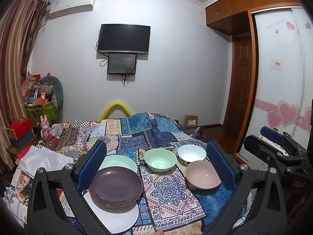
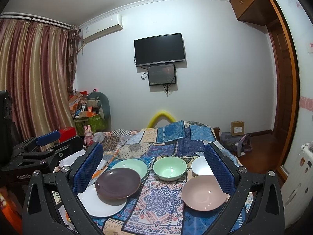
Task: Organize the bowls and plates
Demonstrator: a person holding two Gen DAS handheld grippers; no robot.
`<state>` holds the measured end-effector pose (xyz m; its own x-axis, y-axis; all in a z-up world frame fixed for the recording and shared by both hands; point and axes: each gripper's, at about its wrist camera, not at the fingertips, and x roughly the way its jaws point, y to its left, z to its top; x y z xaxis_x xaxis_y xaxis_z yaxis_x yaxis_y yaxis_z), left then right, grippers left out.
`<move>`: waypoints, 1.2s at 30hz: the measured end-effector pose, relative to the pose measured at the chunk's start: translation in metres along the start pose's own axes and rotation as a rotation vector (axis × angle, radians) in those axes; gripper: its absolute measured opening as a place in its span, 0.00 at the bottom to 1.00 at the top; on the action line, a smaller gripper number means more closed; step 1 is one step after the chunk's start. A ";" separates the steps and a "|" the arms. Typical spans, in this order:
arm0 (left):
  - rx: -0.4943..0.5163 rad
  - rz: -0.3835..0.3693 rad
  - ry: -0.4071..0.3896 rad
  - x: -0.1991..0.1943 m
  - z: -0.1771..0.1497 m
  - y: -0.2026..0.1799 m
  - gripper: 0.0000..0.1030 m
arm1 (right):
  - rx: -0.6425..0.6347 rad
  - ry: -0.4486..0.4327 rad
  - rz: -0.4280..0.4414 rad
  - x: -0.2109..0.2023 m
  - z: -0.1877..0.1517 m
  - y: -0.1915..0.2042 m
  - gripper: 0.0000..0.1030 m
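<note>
Here, glossy round plates (image 1: 115, 188) overlap on patchwork cloth (image 1: 168, 193).

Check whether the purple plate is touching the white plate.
Touching. In the right wrist view, the purple plate rests tilted on the white plate, overlapping its far edge with no gap showing.

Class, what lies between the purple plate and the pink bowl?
Only bare patterned cloth lies between the purple plate and the pink bowl; both wrist views show it.
</note>
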<state>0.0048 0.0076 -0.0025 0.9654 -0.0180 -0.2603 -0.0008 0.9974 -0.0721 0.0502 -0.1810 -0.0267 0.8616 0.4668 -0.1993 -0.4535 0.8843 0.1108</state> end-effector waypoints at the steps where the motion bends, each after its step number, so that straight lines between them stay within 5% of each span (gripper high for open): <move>1: 0.002 0.001 -0.001 0.000 0.000 0.000 1.00 | -0.001 0.000 -0.001 0.000 0.000 0.000 1.00; 36: 0.008 -0.004 -0.004 -0.003 0.000 -0.003 1.00 | 0.001 -0.001 -0.003 -0.003 0.002 -0.001 1.00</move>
<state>0.0022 0.0048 -0.0020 0.9663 -0.0214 -0.2565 0.0047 0.9978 -0.0654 0.0480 -0.1832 -0.0247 0.8633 0.4638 -0.1987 -0.4504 0.8859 0.1110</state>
